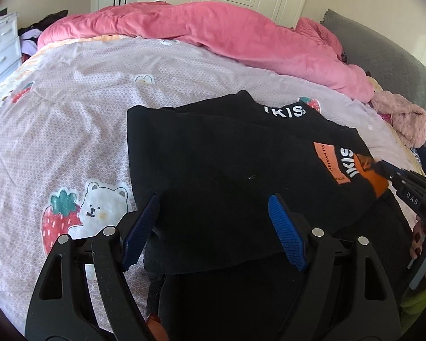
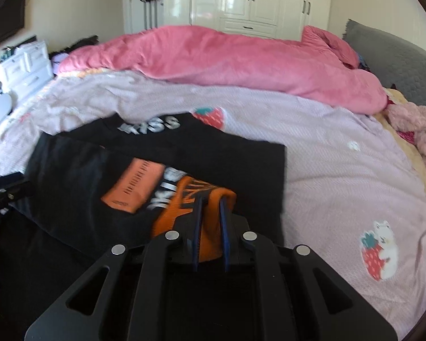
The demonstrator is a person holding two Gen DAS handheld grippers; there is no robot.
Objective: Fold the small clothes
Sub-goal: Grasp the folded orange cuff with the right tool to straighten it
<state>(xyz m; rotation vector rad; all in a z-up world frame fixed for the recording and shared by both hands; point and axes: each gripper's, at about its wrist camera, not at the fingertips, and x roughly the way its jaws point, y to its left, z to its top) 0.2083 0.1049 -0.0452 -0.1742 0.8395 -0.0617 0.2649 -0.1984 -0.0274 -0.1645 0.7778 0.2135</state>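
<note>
A black shirt (image 1: 213,153) with white lettering and an orange print lies partly folded on the lilac bedsheet (image 1: 71,130). My left gripper (image 1: 214,197) hovers over the shirt's near edge, its blue pads (image 1: 286,233) wide apart and open, with only flat cloth below them. In the right wrist view, my right gripper (image 2: 210,200) stands nearly closed with a raised fold of the shirt's orange print (image 2: 213,227) pinched between its narrow fingers. The black shirt (image 2: 127,153) spreads to its left. The right gripper (image 1: 383,167) also shows at the right edge of the left wrist view, over the print.
A rumpled pink duvet (image 1: 213,37) runs along the far side of the bed. A fluffy pink garment (image 1: 406,119) lies at the right by the grey headboard (image 1: 383,48). White drawers (image 1: 0,45) stand at the left, white wardrobes (image 2: 241,0) behind. A hand with painted nails (image 1: 420,236) holds the right gripper.
</note>
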